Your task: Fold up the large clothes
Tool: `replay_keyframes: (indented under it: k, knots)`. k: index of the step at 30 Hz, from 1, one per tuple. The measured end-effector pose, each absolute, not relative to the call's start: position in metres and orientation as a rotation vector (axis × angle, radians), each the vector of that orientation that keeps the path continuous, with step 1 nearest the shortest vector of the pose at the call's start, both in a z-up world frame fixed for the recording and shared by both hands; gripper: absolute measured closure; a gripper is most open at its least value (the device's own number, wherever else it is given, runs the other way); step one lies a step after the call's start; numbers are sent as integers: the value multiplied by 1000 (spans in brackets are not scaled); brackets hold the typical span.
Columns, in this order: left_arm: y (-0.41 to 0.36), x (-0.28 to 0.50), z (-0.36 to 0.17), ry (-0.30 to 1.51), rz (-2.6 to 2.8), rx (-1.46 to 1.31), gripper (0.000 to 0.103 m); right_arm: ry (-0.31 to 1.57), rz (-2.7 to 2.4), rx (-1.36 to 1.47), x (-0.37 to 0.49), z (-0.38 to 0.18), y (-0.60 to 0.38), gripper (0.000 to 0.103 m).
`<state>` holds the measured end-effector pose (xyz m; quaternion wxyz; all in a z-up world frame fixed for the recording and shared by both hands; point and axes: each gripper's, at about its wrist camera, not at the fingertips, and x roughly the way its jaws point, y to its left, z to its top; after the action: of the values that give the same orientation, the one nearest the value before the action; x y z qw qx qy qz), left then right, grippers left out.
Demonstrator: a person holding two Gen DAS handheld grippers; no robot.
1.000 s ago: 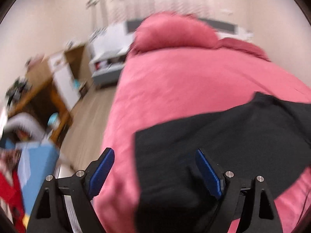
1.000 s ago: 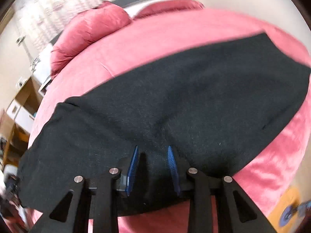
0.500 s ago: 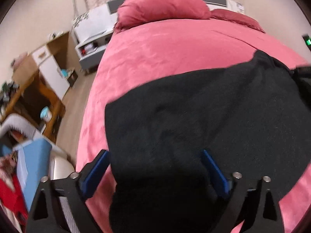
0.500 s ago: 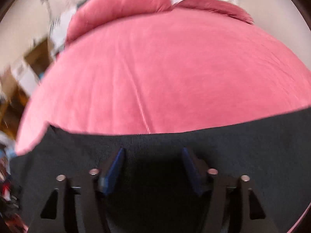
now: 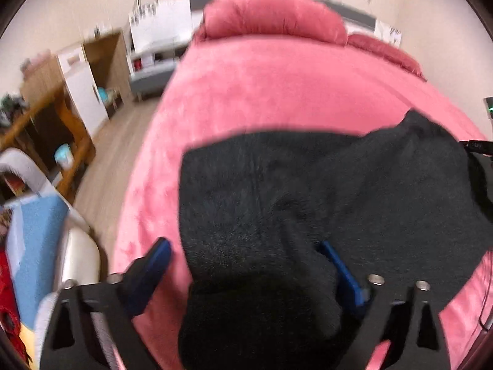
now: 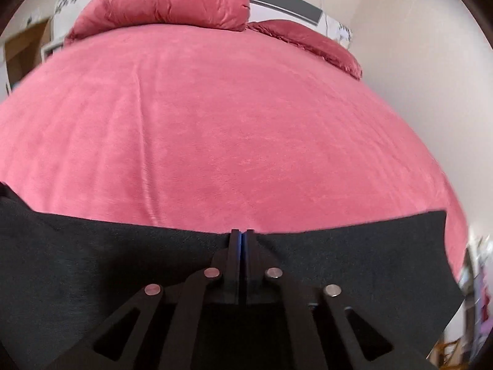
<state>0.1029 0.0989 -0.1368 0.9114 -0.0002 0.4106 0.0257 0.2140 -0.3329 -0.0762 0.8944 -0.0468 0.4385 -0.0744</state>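
right gripper (image 6: 242, 236) has swung across the black garment (image 6: 339, 265) to its far edge, where the dark cloth meets the pink bedspread (image 6: 246, 117). half a second back its jaws stood apart over the fabric; now they are closing, pads pressed nearly together right at that edge, with what looks like a thin pinch of cloth between them — the layer itself is too dark to make out, so a grip is a judgement, not a certainty.

left gripper (image 5: 246, 265) has dropped lower onto the near left corner of the black garment (image 5: 339, 191). jaws wide and easing inward, a thick bunched fold of cloth between the blue fingers (image 5: 157, 254) — the right pad seems to touch the fabric, the left one stands clear of it over the bedspread (image 5: 277, 92). so unclamped, nothing held on that side yet.

garment lies spread across the foot of the bed, long edge running side to side, pillows (image 6: 166, 0) well beyond it at the head. floor and wooden furniture (image 5: 46, 117) off the bed's left side.

meaning for the task: both hands have shifted from positioning to grasping. right side looks set, left needs to finish closing before any lift, otherwise the fold would go over crooked.
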Motion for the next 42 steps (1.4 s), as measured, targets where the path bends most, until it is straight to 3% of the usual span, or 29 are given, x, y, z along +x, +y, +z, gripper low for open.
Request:
replay_keyframes:
  k: [1,5,9,10,13,21,29,32,36,37,38,42]
  knots:
    - [94,96,-129,796,60,20,14,876,-138,-28,208,-69,-339,68]
    - [70,83,-106,660,-1,93,14,833,-123,133,158,-66,-376,65]
    - [60,104,-133,790,36,173,14,883,-144,162,130,-90,-416,64]
    - [63,108,-143,843,70,202,14,880,-130,217,122,-92,-432,58]
    - [79,109,-151,877,86,133,9,837,-212,293,96,-95,-476,56]
    - [72,102,-136,835,77,65,11,715,-410,540,41,-89,-600,59]
    - [49,89,-113,742,68,176,10,608,-621,1029,14,-121,-722,57]
    - [39,89,-101,679,81,232,11,598,-601,1042,12,-119,-732,53]
    - [26,97,-115,748,16,287,10,599,-534,1024,35,-113,-739,52]
    - [22,99,-122,770,8,312,10,627,-542,988,39,-112,-739,63]
    - [17,100,-128,793,2,339,10,648,-557,935,45,-111,-734,89]
    - [22,112,-140,843,-4,335,9,642,-567,895,42,-98,-745,93]
